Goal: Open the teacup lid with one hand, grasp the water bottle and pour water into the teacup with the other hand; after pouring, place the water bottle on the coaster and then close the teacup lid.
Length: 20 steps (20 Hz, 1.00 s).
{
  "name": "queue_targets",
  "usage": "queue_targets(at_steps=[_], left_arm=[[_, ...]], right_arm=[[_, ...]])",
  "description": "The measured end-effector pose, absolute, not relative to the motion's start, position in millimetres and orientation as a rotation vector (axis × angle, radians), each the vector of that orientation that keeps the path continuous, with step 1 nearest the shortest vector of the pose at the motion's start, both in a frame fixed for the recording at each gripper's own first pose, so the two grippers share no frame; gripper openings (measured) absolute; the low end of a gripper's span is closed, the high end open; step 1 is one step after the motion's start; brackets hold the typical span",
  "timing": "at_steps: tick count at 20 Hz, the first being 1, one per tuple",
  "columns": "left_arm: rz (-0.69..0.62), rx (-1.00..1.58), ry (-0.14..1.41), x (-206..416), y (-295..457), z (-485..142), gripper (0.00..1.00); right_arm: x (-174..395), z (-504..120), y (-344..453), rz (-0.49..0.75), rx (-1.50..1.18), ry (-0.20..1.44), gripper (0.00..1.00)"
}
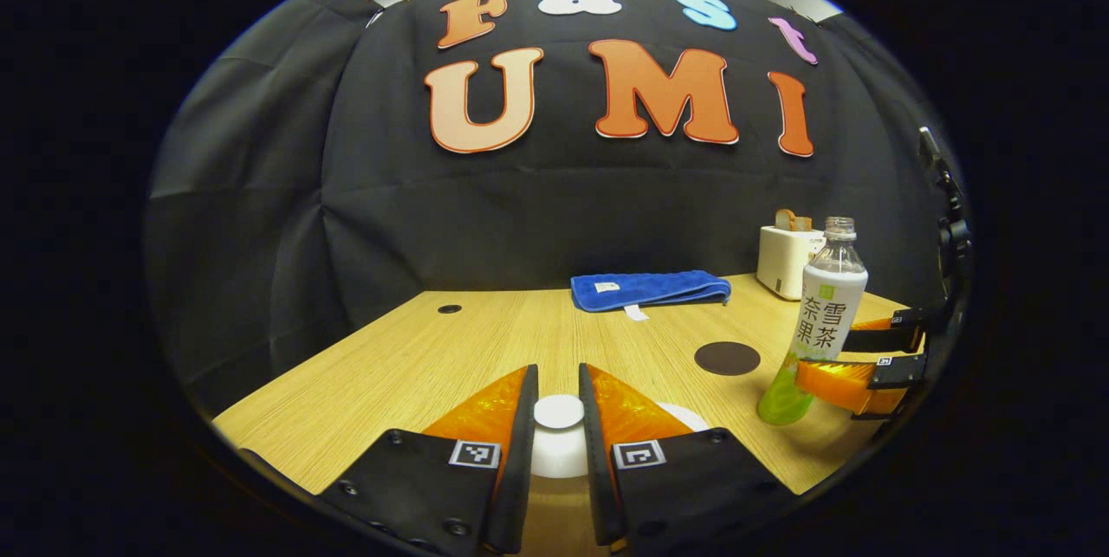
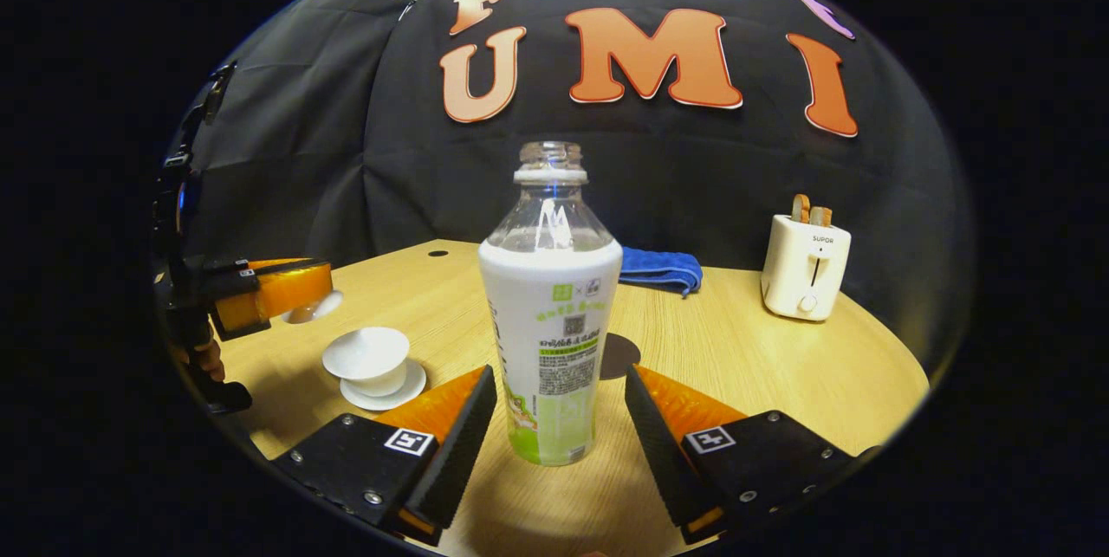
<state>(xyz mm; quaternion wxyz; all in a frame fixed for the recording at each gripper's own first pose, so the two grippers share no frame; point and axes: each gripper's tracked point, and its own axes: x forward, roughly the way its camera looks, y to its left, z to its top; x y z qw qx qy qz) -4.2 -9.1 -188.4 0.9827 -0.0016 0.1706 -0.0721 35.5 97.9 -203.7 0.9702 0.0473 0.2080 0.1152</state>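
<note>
Between the spread fingers of the right gripper stood the water bottle, upright on the wooden table, capless, its long axis vertical and square to the jaws' closing line. Neither pad touched it; the jaws stood released with gaps on both sides. The bottle lay dead ahead, so the grasp looked to need only a squeeze. The dark round coaster sat just behind the bottle. Off to that view's left, the left gripper held the white teacup lid clenched by its knob, lifted clear of the open teacup on its saucer.
</note>
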Motion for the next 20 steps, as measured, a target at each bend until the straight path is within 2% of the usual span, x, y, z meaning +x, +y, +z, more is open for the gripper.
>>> queue_targets(at_steps=[2, 3, 7, 9, 16, 20], left_arm=[[-0.137, -0.006, 0.345, -5, -4, -191, 0.33], [-0.133, -0.008, 0.347, -6, -1, -192, 0.33], [-0.118, -0.017, 0.353, -6, 9, -197, 0.33], [-0.107, -0.015, 0.370, -6, 16, -203, 0.33], [-0.079, -0.018, 0.380, -8, 36, -208, 0.34], [-0.069, -0.027, 0.388, -8, 40, -210, 0.33]], right_arm=[[37, -206, 105, 0.241, 0.110, 0.432, 0.81], [36, -202, 105, 0.244, 0.107, 0.427, 0.71], [39, -197, 110, 0.249, 0.039, 0.407, 0.62], [44, -193, 107, 0.226, -0.024, 0.380, 0.66], [59, -178, 95, 0.172, -0.319, 0.311, 0.65], [64, -171, 89, 0.155, -0.576, 0.260, 0.65]])
